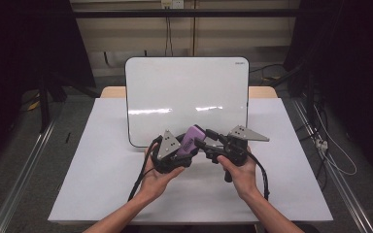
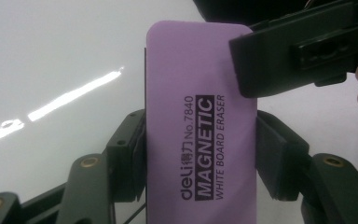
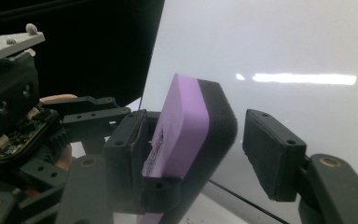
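Whiteboard close behind eraser

We take this for a lab or recording bay. A white-covered table stands alone between black curtains, metal floor rails running along both its sides. Cables trail over grey carpet at the right edge (wall sockets above, past the far edge). Bare, staged setup.

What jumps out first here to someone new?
The purple eraser, clamped between the left gripper jaws, in front of the whiteboard standing at the table's middle. The right gripper straddles the eraser's top end, one jaw touching the purple face, the other clear of the black felt.
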`<state>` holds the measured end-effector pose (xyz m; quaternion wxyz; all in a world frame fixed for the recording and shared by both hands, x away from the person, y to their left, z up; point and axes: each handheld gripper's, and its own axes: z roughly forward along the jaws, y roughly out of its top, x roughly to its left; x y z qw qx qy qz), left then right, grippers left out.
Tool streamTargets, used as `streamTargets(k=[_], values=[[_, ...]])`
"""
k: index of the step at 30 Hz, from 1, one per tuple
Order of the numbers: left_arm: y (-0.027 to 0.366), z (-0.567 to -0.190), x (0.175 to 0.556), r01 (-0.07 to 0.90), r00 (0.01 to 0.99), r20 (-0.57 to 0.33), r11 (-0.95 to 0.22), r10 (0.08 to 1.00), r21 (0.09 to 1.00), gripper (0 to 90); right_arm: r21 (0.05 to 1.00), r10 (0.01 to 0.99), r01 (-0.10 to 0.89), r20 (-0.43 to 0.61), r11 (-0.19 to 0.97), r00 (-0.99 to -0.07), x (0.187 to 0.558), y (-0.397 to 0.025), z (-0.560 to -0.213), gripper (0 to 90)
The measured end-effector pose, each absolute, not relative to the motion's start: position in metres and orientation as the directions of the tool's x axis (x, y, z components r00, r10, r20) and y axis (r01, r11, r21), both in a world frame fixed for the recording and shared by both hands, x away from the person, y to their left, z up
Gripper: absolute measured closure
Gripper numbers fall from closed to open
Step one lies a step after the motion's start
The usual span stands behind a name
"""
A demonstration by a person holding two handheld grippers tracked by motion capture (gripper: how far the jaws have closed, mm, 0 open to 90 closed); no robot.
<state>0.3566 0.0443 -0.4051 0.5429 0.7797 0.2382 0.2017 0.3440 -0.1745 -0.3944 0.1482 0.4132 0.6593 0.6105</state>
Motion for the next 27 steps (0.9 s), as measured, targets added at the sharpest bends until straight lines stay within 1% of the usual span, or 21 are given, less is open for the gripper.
streamTargets(k=[1,3,4,7,15,22,24,27], values=[[0.0442,-0.4053,0.3564,0.149,0.805,0.060,-0.299,0.590,0.942,41.2,0.926,0.725,0.367,0.313,-0.090,-0.614,0.3444,-0.1745,-0.3947,45.5],[0.0441,-0.4051,0.3568,0.152,0.808,0.054,-0.295,0.586,0.943,41.2,0.923,0.722,0.374,0.322,-0.094,-0.613,0.3454,-0.1751,-0.3960,48.5],[0.0441,-0.4050,0.3568,0.147,0.810,0.059,-0.300,0.583,0.943,41.2,0.919,0.714,0.381,0.337,-0.106,-0.614,0.3461,-0.1752,-0.3968,51.9],[0.0434,-0.4060,0.3561,0.144,0.812,0.063,-0.304,0.580,0.942,41.2,0.910,0.703,0.397,0.359,-0.118,-0.614,0.3475,-0.1743,-0.3992,57.0],[0.0432,-0.4096,0.3580,0.149,0.813,0.064,-0.313,0.579,0.938,41.1,0.900,0.695,0.417,0.383,-0.131,-0.609,0.3486,-0.1747,-0.4013,61.8],[0.0424,-0.4122,0.3568,0.154,0.809,0.059,-0.307,0.585,0.939,40.2,0.911,0.702,0.399,0.352,-0.105,-0.619,0.3465,-0.1728,-0.4006,63.8],[0.0418,-0.4130,0.3570,0.158,0.810,0.055,-0.308,0.583,0.938,38.6,0.915,0.705,0.392,0.342,-0.098,-0.621,0.3455,-0.1729,-0.4003,64.0],[0.0423,-0.4137,0.3583,0.187,0.809,0.025,-0.297,0.587,0.936,25.9,0.918,0.711,0.385,0.333,-0.095,-0.619,0.3457,-0.1748,-0.3996,64.3]])
